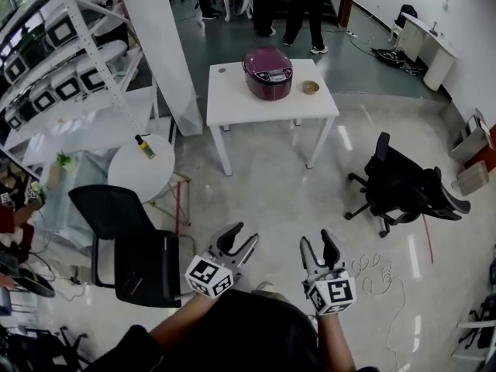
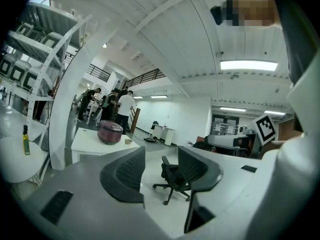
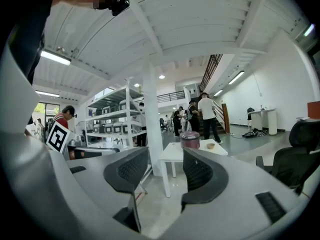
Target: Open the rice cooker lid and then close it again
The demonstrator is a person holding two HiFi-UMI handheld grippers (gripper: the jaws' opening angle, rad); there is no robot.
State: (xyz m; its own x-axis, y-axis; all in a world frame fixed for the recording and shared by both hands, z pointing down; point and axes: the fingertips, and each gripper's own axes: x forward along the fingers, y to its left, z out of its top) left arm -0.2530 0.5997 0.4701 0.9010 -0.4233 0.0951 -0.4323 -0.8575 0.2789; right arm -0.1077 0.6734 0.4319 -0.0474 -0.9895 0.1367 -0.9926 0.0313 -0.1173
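Note:
A maroon rice cooker [image 1: 267, 72] with its lid down stands on a white square table [image 1: 232, 99] far ahead of me across the floor. It also shows small in the left gripper view as the rice cooker [image 2: 110, 132] and in the right gripper view as the rice cooker [image 3: 190, 140]. My left gripper [image 1: 239, 237] and right gripper [image 1: 318, 240] are held side by side near my body, well short of the table. The left gripper [image 2: 161, 156] is open with nothing between its jaws. The right gripper [image 3: 166, 156] is open and empty too.
A small tan bowl [image 1: 311, 87] sits on the table beside the cooker. A black office chair [image 1: 399, 184] stands at the right, another black chair [image 1: 132, 254] at my left. A round white table [image 1: 141, 169] carries a bottle [image 1: 145, 146]. Shelving [image 1: 62, 68], a white pillar [image 1: 159, 45], people [image 1: 306, 6] behind, cable [image 1: 376, 273] on the floor.

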